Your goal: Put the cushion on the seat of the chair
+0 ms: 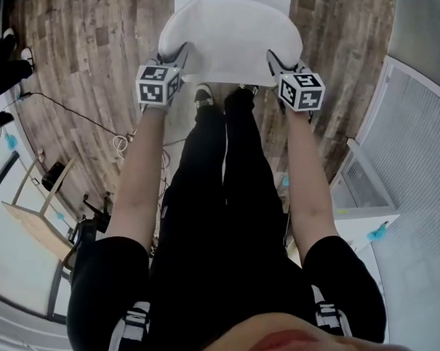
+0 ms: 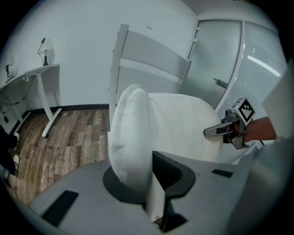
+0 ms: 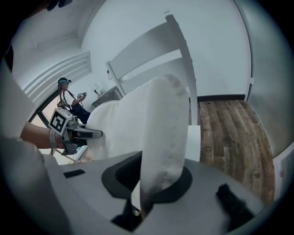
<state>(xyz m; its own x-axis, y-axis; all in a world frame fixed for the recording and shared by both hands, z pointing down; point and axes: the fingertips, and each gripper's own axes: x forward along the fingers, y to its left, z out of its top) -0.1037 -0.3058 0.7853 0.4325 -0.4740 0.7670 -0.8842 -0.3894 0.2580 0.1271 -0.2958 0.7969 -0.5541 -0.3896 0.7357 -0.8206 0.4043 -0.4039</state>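
Left claw (image 1: 175, 60) and right claw (image 1: 277, 64) each clamp the cushion (image 1: 230, 33) by the chair (image 2: 151, 50).

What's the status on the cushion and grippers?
Jaws shut on cushion: left gripper, right gripper, one side each. Cushion held over the chair seat, in front of the backrest; contact unclear. Nothing seen in the way.

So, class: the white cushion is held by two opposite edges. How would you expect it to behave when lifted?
Probably soft: the cushion squashes thin where the left gripper pinches its edge. Likely light for its size: only that pinch and one by the right gripper carry it. It spans between them without drooping, so seemingly padded, not floppy.
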